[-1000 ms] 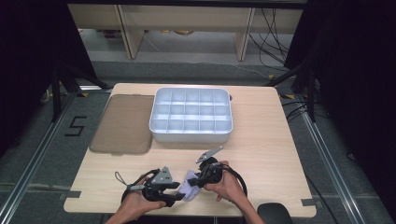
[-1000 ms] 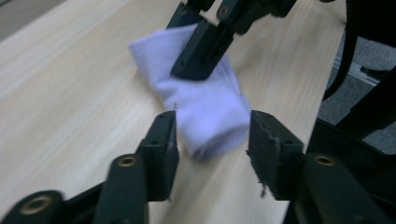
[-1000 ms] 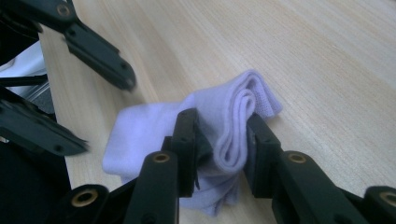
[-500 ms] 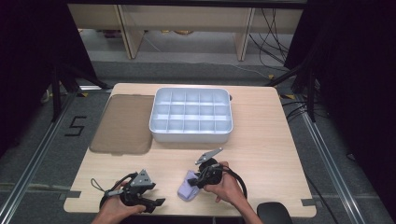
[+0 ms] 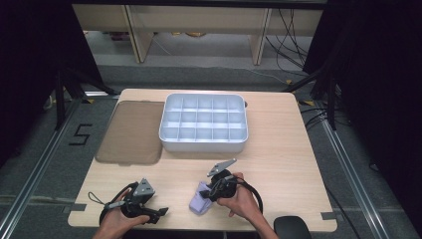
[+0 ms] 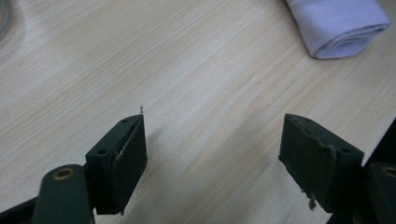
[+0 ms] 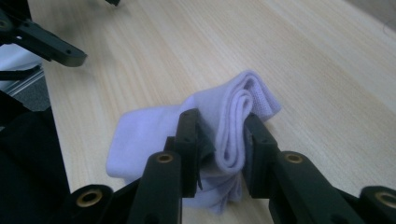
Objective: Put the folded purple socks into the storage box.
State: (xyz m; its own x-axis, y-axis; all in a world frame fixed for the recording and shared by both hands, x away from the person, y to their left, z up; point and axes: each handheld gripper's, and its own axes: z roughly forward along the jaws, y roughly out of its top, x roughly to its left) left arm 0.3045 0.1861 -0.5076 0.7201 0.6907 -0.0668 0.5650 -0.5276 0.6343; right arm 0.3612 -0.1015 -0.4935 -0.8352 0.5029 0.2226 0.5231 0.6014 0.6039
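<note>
A folded lavender cloth [image 5: 200, 204] lies on the wooden table near its front edge. My right gripper [image 5: 210, 194] is shut on it; in the right gripper view the cloth's rolled fold [image 7: 238, 116] is pinched between both jaws of that gripper [image 7: 219, 123]. My left gripper [image 5: 160, 213] rests to the left of the cloth, apart from it. Its jaws have just been opening, and in the left gripper view they [image 6: 212, 135] stand wide with only bare wood between them. The cloth [image 6: 338, 25] lies beyond them at the upper right.
A white tray with several empty compartments [image 5: 204, 143] stands at the table's middle back. A flat brown mat [image 5: 130, 132] lies left of it. The table's front edge [image 5: 199, 228] runs just behind both hands. A dark round object [image 5: 292, 229] sits at the front right.
My left gripper has let go of the cloth, opened wide and drawn away to the left. My right gripper has stayed shut on the cloth in the same place.
</note>
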